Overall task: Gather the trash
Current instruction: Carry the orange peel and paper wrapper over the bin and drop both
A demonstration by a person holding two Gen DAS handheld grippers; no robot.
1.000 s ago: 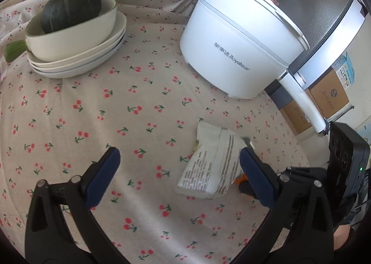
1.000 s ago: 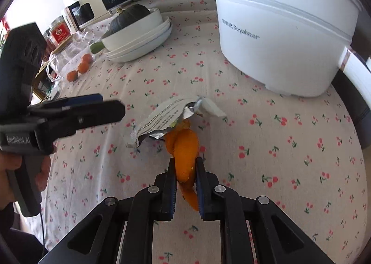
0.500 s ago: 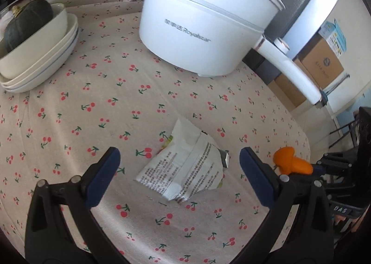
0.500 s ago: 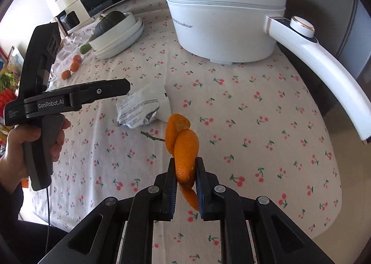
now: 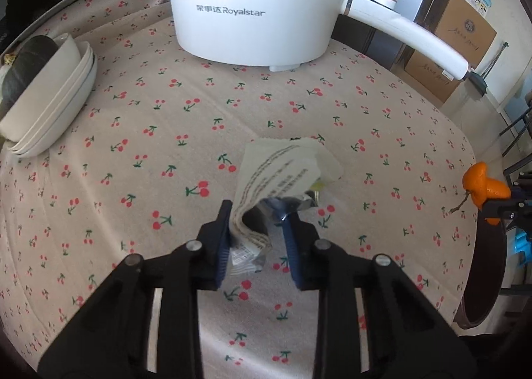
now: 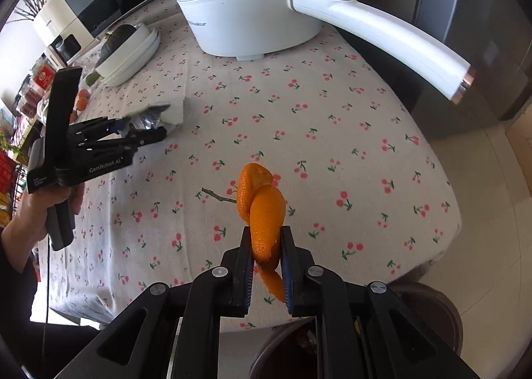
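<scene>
Your left tongs (image 5: 256,229): jaws closing, both pads against the crumpled wrapper (image 5: 282,172), which lies on the cherry-print worktop (image 5: 133,146). Your right tongs (image 6: 266,256): clamped on an orange peel (image 6: 262,209), held clear above the worktop edge; a twig (image 6: 217,196) juts from the peel. Below these tongs: a dark bin (image 6: 429,315) on the floor. Beyond the wrapper: a white pot (image 5: 256,6), handle to the right. Left of your left tongs: stacked bowls (image 5: 50,106) with a dark squash (image 5: 26,63).
</scene>
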